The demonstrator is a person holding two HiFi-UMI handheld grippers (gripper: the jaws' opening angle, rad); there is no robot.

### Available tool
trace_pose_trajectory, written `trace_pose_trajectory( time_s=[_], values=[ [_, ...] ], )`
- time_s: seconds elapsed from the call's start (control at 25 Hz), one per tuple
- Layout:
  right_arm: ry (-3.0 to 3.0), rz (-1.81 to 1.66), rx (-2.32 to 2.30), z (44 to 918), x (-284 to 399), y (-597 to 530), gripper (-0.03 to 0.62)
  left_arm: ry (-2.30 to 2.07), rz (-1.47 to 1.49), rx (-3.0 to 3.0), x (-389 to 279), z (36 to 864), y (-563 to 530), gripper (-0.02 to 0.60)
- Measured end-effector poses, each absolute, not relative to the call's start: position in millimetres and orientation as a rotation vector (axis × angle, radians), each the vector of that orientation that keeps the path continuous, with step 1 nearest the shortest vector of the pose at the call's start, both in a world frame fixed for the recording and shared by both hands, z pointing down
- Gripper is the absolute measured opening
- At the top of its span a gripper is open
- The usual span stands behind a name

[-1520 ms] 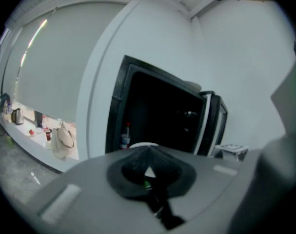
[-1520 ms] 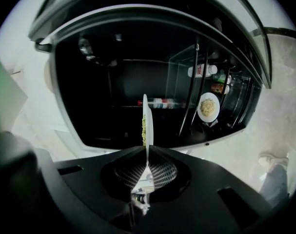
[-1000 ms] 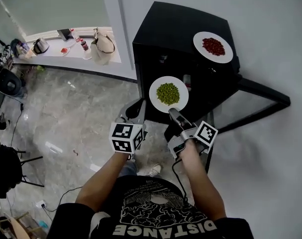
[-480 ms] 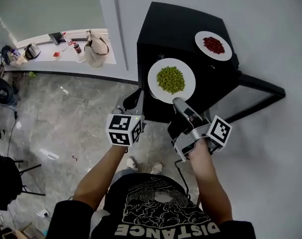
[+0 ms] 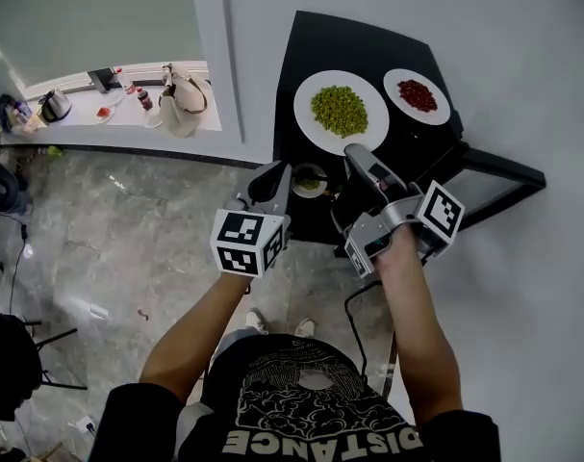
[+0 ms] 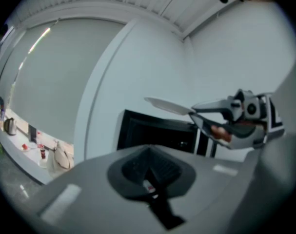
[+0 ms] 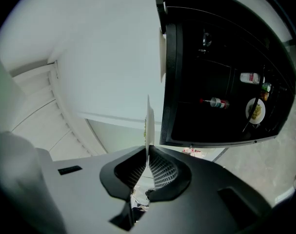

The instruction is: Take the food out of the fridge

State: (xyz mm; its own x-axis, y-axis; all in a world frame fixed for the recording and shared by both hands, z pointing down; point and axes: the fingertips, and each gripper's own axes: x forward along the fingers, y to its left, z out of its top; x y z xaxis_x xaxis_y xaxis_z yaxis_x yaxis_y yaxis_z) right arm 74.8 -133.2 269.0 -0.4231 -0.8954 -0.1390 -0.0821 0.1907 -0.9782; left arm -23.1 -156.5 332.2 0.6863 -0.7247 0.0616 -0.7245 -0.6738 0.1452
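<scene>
The black fridge (image 5: 368, 51) stands open against the white wall. My right gripper (image 5: 354, 154) is shut on the near rim of a white plate of green peas (image 5: 341, 111), which hangs level with the fridge top. In the right gripper view that plate's rim (image 7: 148, 123) runs edge-on between the jaws of the right gripper (image 7: 148, 161). A plate of red food (image 5: 417, 95) rests on the fridge top. Another plate of food (image 5: 309, 180) (image 7: 255, 110) sits inside. My left gripper (image 5: 270, 187) (image 6: 148, 173) is shut and holds nothing, left of the fridge opening.
The fridge door (image 5: 494, 173) swings open to the right. Bottles (image 7: 217, 102) lie on the fridge shelves. A white counter (image 5: 128, 94) with a bag (image 5: 181, 94), kettle and bottles stands at the left, above the marble floor (image 5: 128, 219).
My right gripper has carried the plate of peas upward, from in front of the fridge opening to the height of the fridge top. My left gripper has risen a little.
</scene>
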Motion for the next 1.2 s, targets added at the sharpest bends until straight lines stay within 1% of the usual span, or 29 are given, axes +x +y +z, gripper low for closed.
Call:
trace_pose_trajectory(
  time_s=[0.12,0.2,0.4,0.8,1.2],
  values=[
    [1.661,-1.323,-0.964,254.0,73.2,-145.3,0.011,-1.159,-0.022,2.754,-26.1,315.8,-144.0,0.002],
    [1.631,-1.340,-0.975,245.7,73.0,-171.6,0.011,-1.152,-0.023,2.754,-26.5,307.9,-154.4,0.002],
    [1.561,-1.382,-0.982,258.1,84.0,-234.0,0.011,-1.165,-0.001,2.736,-21.3,321.2,-185.3,0.002],
    [1.503,-1.393,-1.045,262.2,81.4,-258.3,0.012,-1.201,0.014,2.748,-34.8,320.0,-173.6,0.002],
    [1.471,-1.348,-0.976,260.8,76.1,-272.8,0.012,-1.227,0.005,2.751,-43.0,314.5,-169.1,0.002]
  ],
)
